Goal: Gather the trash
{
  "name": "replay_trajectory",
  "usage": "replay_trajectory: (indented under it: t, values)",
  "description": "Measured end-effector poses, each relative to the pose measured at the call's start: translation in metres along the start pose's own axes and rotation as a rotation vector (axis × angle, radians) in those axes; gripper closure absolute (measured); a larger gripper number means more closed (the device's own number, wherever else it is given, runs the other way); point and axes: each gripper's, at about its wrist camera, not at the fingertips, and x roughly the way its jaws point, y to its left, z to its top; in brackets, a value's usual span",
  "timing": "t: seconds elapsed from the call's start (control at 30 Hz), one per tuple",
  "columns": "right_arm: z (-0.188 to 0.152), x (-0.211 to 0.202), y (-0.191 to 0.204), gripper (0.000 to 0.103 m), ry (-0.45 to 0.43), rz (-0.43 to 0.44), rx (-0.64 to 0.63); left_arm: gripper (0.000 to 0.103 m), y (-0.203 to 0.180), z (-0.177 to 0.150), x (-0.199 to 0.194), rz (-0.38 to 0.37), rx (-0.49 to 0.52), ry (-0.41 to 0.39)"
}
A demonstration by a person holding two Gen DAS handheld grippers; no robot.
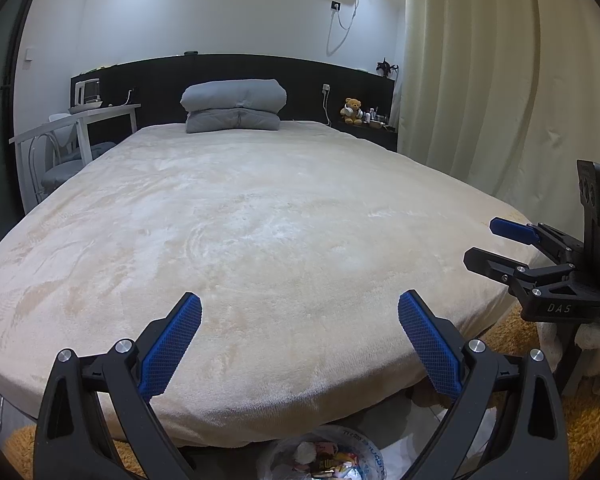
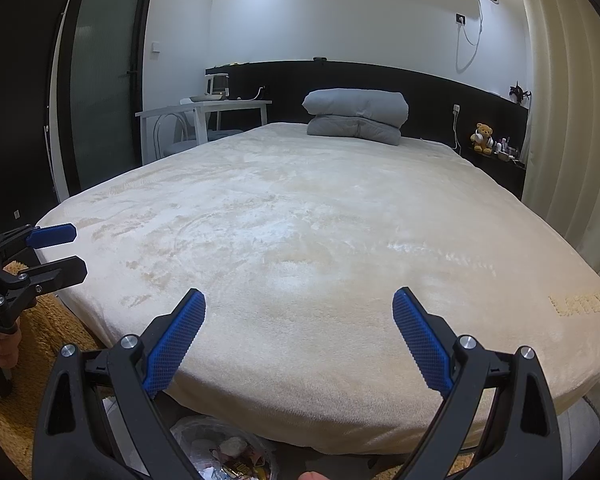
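Note:
A clear plastic bag of trash (image 1: pixel 324 456) holding wrappers and crumpled paper sits on the floor at the foot of the bed, below both grippers; the right wrist view shows the trash bag (image 2: pixel 228 452) too. My left gripper (image 1: pixel 300 312) hovers open over the bed's near edge, nothing between its blue pads. My right gripper (image 2: pixel 299 308) is likewise open and empty over the same edge. Each gripper shows in the other's view: the right gripper (image 1: pixel 480 244) at the right, the left gripper (image 2: pixel 76 250) at the left, both with fingers apart.
A wide bed with a cream plush cover (image 1: pixel 260 220) fills the view, a folded grey duvet (image 1: pixel 234 106) at its head. A white desk and chair (image 1: pixel 72 136) stand left, a nightstand with a teddy bear (image 1: pixel 352 111) right, curtains (image 1: pixel 500 80) along the right. A tan shag rug (image 2: pixel 48 344) lies below.

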Motion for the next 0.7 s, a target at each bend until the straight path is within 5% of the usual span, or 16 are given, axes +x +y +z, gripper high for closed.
replay_trajectory:
  t: [0.7]
  values:
    - [-0.0001, -0.0004, 0.0002, 0.010, -0.002, -0.002, -0.007, 0.006, 0.0008, 0.0000, 0.0000, 0.002, 0.001, 0.000]
